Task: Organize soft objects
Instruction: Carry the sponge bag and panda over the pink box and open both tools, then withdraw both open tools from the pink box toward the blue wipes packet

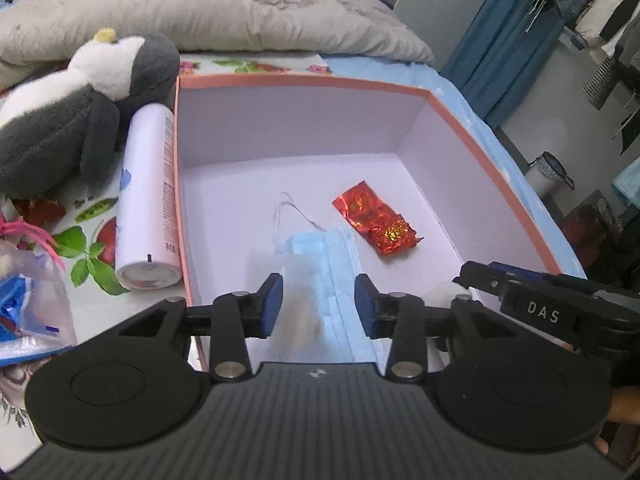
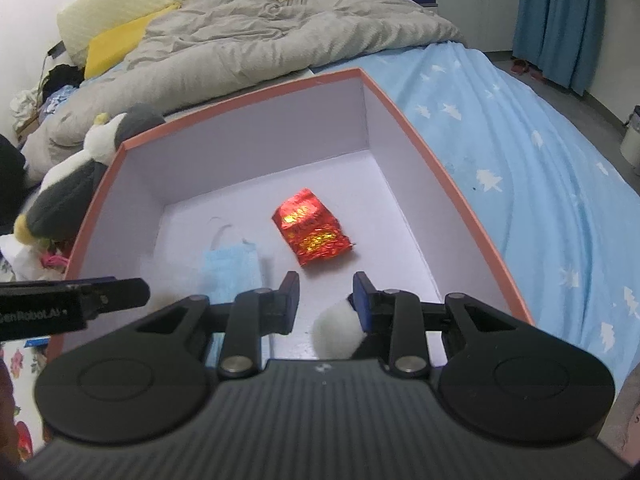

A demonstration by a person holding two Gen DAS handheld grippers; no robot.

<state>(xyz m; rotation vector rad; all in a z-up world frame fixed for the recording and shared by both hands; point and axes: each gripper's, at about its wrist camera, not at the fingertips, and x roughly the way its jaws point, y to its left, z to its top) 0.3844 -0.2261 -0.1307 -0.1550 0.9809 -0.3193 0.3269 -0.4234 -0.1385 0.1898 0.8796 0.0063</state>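
Note:
A pink-rimmed box (image 1: 300, 80) (image 2: 240, 92) with a white inside stands on the bed. In it lie a blue face mask (image 1: 320, 256) (image 2: 232, 268) and a crumpled red foil wrapper (image 1: 374, 220) (image 2: 312, 232). My left gripper (image 1: 319, 304) hangs open over the mask's near end. A blurred pale shape shows between its fingers, touching neither pad. My right gripper (image 2: 326, 300) is over the box's near right part with its jaws apart. A white fluffy puff (image 2: 338, 332) (image 1: 442, 292) sits under them against the right finger only.
A grey and white penguin plush (image 1: 68, 120) (image 2: 72, 196) and a white spray can (image 1: 148, 200) lie left of the box. A clear plastic bag (image 1: 28, 300) sits at the near left. A grey duvet (image 2: 280, 40) is behind, and a blue sheet (image 2: 520, 160) to the right.

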